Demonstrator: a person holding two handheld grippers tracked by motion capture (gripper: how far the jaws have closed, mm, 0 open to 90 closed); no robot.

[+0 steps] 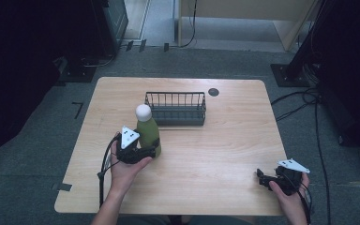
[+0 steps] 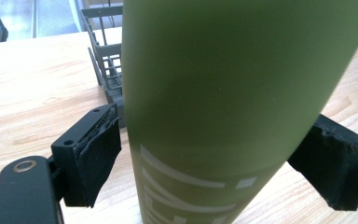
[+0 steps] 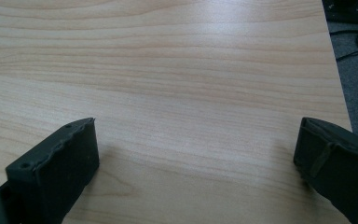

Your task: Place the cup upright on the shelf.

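My left gripper (image 2: 205, 154) has the green bottle (image 2: 233, 102) standing between its jaws, so near that the bottle's body spans most of the left gripper view. The jaws are wide: the pad on one side stands just off the bottle's wall with a thin sliver of counter showing between, and the pad on the other side sits right against its lower edge, though I cannot tell whether it truly touches. The bottle is upright on the counter (image 2: 32, 79), white markings low on its side facing me.

From the high view, my left hand (image 1: 124, 168) holds that left gripper (image 1: 155, 151) low on the bottle (image 1: 148, 133), which carries a round white cap (image 1: 143, 111) on top. It stands left of the counter's middle.

My right gripper (image 1: 258, 177) rests near the counter's near right corner, well apart from the bottle, held in my right hand (image 1: 288, 192). In the right gripper view its jaws are spread wide over bare wood (image 3: 177, 79), with nothing between them.

Farther off, just behind the bottle, sits a dark wire basket (image 1: 176, 108), also seen past the bottle's side in the left gripper view (image 2: 103, 51).
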